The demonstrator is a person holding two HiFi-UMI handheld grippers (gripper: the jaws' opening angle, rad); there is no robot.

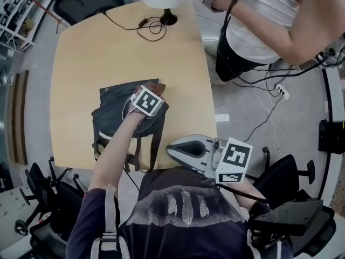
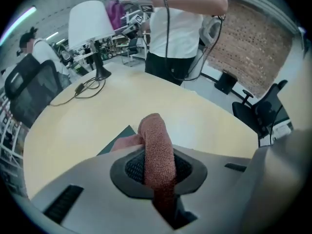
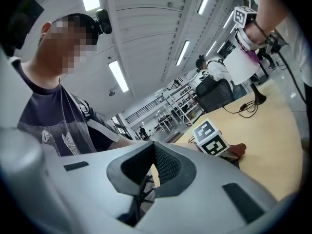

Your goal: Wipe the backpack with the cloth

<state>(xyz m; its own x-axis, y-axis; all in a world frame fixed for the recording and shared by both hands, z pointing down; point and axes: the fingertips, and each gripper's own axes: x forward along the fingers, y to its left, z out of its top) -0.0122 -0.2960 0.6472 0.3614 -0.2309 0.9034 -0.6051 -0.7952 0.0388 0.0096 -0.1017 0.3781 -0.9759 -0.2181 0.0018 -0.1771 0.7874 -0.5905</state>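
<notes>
Two grippers: holds rust cloth (image 2: 157, 150) clamped in left gripper (image 2: 158, 168), backpack (image 1: 116, 111) just below on table (image 1: 108, 53); right gripper (image 3: 153, 162) closed, empty.

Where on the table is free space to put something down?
Bare table lies between the lamp cable and the backpack, and right of the backpack. Crowded: the near edge, where the left gripper holds the cloth.

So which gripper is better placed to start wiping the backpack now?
Left. The left gripper is shut on the cloth and sits right over the backpack. The right gripper is empty, held off the table's edge near the person's body.
</notes>
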